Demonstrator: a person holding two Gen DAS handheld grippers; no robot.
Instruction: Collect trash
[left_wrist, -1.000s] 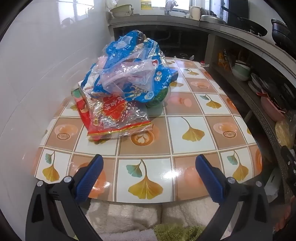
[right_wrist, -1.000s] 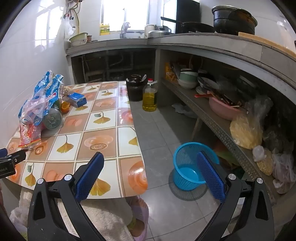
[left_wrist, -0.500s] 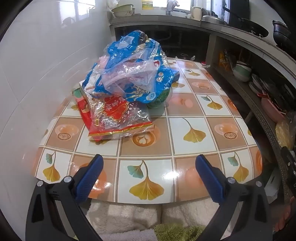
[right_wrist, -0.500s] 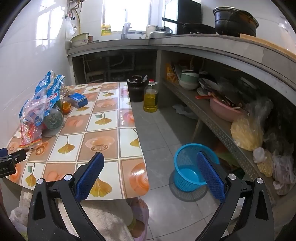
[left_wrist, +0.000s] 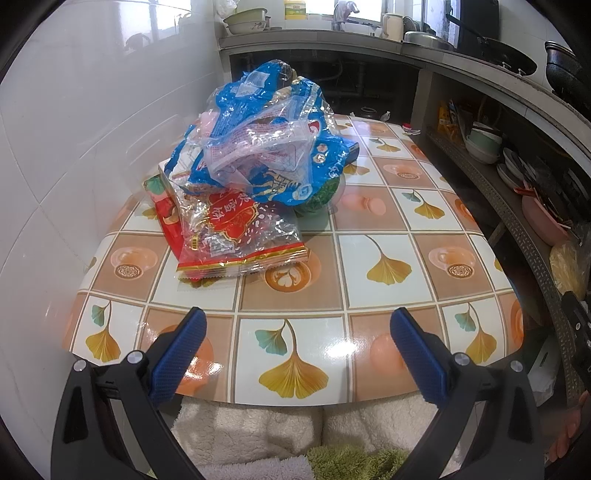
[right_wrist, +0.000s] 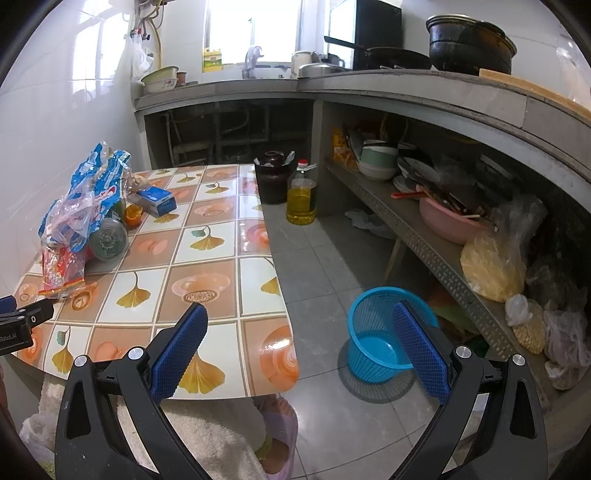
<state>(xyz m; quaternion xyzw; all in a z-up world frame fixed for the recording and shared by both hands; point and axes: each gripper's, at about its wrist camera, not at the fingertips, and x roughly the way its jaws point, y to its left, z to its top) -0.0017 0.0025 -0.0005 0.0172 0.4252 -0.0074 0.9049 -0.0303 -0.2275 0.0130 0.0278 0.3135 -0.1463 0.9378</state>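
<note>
The left gripper has edged closer to the wrapper pile on the table, jaws wide; the right gripper, equally wide (empty), overlooks the blue basket beside that table, presumably the trash's destination.

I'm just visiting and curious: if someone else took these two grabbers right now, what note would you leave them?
Left gripper: open, empty, hovering at the table's near edge, pointed at the trash pile.
Right gripper: open, empty, over the table's near corner, facing the blue basket on the floor.
Trash on the table by the wall: red wrapper nearest, blue bags heaped on top, a can on its side, a small blue box behind.
Done: nothing visibly collected; what shows of the basket looks empty.
Left: everything. The red wrapper is probably easiest first.
</note>
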